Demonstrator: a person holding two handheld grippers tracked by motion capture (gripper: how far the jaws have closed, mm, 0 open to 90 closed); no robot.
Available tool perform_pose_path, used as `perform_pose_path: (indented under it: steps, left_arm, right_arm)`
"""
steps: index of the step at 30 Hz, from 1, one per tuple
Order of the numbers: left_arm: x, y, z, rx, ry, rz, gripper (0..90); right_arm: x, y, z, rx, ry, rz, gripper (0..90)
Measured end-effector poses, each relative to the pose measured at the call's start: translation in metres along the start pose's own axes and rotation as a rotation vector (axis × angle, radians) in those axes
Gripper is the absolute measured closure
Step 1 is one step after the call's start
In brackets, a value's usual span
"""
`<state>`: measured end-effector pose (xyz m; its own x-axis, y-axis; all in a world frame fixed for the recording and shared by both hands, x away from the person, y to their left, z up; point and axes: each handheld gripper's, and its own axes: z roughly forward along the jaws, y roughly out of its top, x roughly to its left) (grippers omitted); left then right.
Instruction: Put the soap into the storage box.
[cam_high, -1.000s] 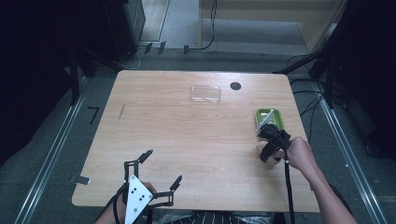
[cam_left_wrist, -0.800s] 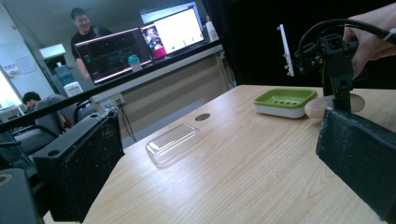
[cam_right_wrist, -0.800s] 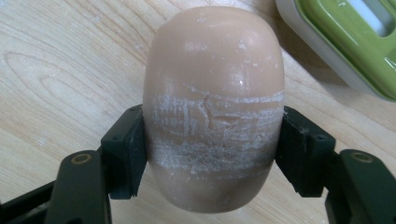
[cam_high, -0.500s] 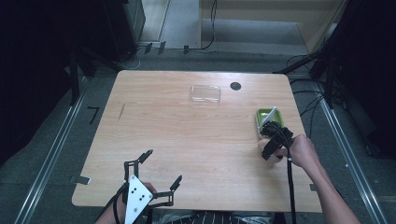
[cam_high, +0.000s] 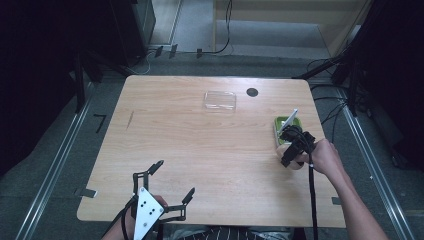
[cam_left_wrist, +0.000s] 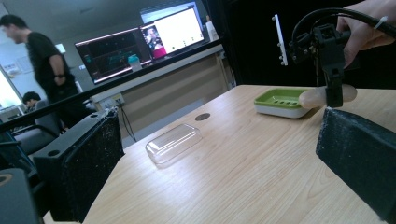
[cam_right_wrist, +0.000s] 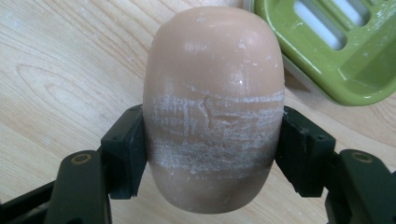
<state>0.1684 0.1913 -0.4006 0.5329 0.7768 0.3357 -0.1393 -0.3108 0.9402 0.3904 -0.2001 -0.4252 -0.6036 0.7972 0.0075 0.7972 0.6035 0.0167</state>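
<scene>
Change: the right tongs (cam_high: 291, 150) have drawn back from over the green soap dish (cam_high: 282, 126) toward the person; the soap bar (cam_right_wrist: 212, 107) now sits just beside the dish's near edge, no longer over it.
Meaning: judged from this, the soap is being taken out and carried off, not put in.
Right tongs: clamped on the soap bar, one jaw pressed to each side.
Left tongs (cam_high: 165, 185): jaws spread wide, empty, at the near left edge of the tabletop (cam_high: 200, 150), unmoved.
Soap position: low over the wood; contact cannot be told.
Soap axis: long axis runs along the jaws, rounded far end pointing past the dish's corner.
Elsewhere: clear lid (cam_high: 220, 100) lies well apart, toward the far edge.
</scene>
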Motion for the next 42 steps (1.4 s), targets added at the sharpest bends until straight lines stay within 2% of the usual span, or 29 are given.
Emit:
perform_pose_path:
  steps: [21, 42]
  left_arm:
    - [0.000, 0.000, 0.000, 0.001, 0.002, -0.002, 1.1]
    - [0.000, 0.000, 0.000, 0.001, 0.002, -0.003, 1.1]
  right_arm:
    - [-0.009, 0.014, -0.010, -0.004, -0.004, 0.000, 33.5]
    - [-0.020, 0.026, -0.013, -0.003, -0.007, 0.004, 33.4]
